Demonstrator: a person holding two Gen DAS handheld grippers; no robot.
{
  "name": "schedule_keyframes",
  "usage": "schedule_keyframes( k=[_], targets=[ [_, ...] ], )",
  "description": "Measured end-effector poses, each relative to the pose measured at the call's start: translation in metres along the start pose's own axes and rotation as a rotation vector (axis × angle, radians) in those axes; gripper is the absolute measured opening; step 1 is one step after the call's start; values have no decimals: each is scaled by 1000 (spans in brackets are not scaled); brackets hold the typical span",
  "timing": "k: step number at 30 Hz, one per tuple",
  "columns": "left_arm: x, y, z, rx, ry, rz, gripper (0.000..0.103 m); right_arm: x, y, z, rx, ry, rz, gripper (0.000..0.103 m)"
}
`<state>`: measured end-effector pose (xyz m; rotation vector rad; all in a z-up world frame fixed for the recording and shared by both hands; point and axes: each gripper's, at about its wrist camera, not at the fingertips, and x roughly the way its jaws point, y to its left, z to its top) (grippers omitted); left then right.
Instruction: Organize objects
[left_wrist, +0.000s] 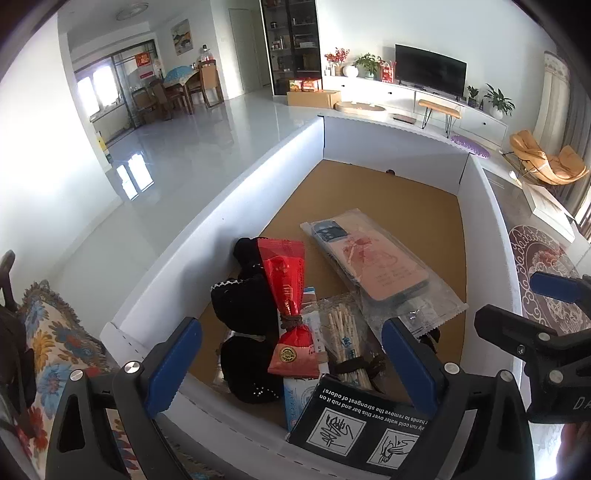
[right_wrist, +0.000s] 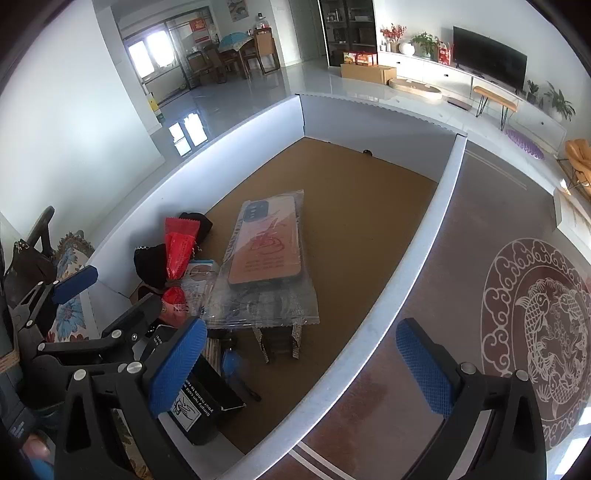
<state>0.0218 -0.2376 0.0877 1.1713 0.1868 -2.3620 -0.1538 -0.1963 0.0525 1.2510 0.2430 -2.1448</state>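
A white box (left_wrist: 221, 206) with a brown floor holds several items. A bagged phone case (left_wrist: 373, 266) lies in its middle, also in the right wrist view (right_wrist: 266, 254). A red packet (left_wrist: 288, 291), black lace cloth (left_wrist: 243, 306), a bundle of sticks (left_wrist: 343, 339) and a black instruction box (left_wrist: 362, 424) lie at the near end. My left gripper (left_wrist: 291, 369) is open and empty above these near items. My right gripper (right_wrist: 303, 362) is open and empty over the box's right wall (right_wrist: 417, 258). The black box also shows in the right wrist view (right_wrist: 207, 398).
The box sits on a brown table top (right_wrist: 461, 229) with a round carp mat (right_wrist: 543, 332). A floral cushion (left_wrist: 48, 332) lies left of the box. The living room floor, a TV cabinet (left_wrist: 428, 96) and a yellow chair (left_wrist: 543, 162) lie beyond.
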Motion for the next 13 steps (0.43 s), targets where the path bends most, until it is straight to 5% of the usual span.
schedule_keyframes(
  k=[13],
  targets=[
    [-4,2,-2,-22,-39,16,99,2,-3,0,20,-20,6,102]
  ],
)
